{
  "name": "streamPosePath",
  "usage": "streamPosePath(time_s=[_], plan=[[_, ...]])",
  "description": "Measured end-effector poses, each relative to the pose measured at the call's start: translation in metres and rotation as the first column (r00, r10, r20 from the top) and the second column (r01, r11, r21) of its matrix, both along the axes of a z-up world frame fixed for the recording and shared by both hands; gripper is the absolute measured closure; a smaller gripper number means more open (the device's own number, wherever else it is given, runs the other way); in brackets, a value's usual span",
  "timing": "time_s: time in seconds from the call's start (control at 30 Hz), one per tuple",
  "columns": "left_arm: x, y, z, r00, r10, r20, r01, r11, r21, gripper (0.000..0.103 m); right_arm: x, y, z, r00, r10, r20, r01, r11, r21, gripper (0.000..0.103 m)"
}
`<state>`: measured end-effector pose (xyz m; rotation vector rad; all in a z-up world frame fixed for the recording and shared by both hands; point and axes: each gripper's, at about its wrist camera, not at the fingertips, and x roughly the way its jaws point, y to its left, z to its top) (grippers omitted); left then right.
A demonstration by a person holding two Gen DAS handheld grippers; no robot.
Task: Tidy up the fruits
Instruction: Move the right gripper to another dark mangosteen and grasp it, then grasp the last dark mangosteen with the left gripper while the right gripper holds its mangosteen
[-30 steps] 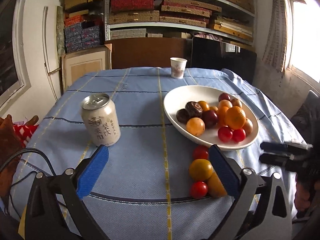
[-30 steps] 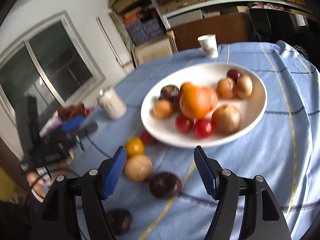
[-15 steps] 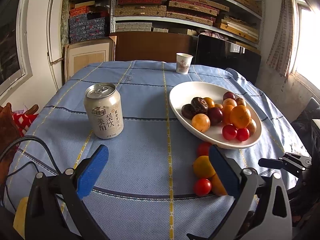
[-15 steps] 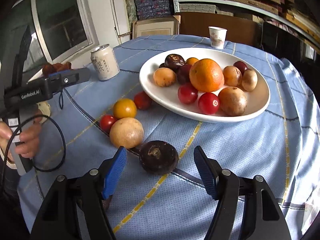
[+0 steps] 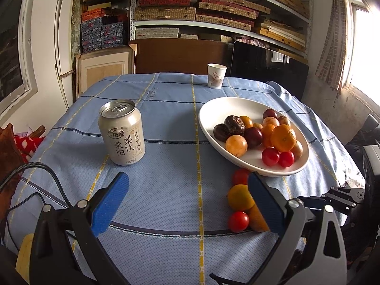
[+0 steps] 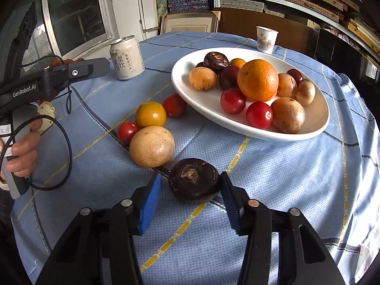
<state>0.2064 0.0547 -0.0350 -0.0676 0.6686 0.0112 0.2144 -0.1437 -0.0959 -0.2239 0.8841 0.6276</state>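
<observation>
Dark brown fruit [image 6: 194, 182] lies on the blue-clothed tabletop [image 6: 285, 178], at 6 o'clock from the white plate [image 6: 315, 128], stem scar facing up. It sits between the fingers of the right gripper [image 6: 190, 190], which are closing: the right-side blue pad touches its flank, while the left-side pad [image 6: 150, 201] stands just beside it with a thin gap. At 10 o'clock from the dark fruit, touching or nearly so, rests a tan round fruit [image 6: 152, 146]; beyond it a small red tomato [image 6: 127, 131], a yellow-orange fruit [image 6: 150, 114] and a second red tomato [image 6: 174, 105] run toward the plate rim. The plate holds a large orange [image 6: 258, 80], two red tomatoes, tan and dark fruits. A drink can [image 6: 127, 58] stands at 10 o'clock from the plate, a paper cup [image 6: 266, 39] at 12 o'clock. The left gripper [image 5: 187, 204] hovers over bare cloth, fingers wide apart, nothing between them; a hand [image 6: 23, 152] grips its handle.
</observation>
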Motion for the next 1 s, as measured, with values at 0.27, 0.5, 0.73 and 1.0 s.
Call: streamPosePath(time_s=[0.27, 0.5, 0.73, 1.0], plan=[[-0.001, -0.005, 0.001, 0.996, -0.086, -0.023, 0.085, 0.996, -0.036, 0.005, 0.005, -0.039, 0.024, 0.998, -0.070, 0.002, 0.068, 0.984, 0.167, 0.059], [-0.022, -0.056, -0.007, 0.857, -0.508, -0.084, 0.500, 0.860, -0.098, 0.009, -0.023, -0.086, 0.050, 0.999, 0.008, 0.038, -0.023, 0.906, 0.422, 0.059], [-0.049, -0.092, -0.031, 0.703, -0.690, -0.174, 0.684, 0.722, -0.099, 0.050, -0.019, -0.111, 0.057, 0.999, -0.050, 0.016, 0.034, 0.851, 0.523, 0.059], [-0.060, -0.098, -0.040, 0.677, -0.705, -0.210, 0.708, 0.703, -0.077, 0.051, -0.020, -0.106, 0.053, 0.999, -0.045, 0.019, 0.030, 0.866, 0.499, 0.059]])
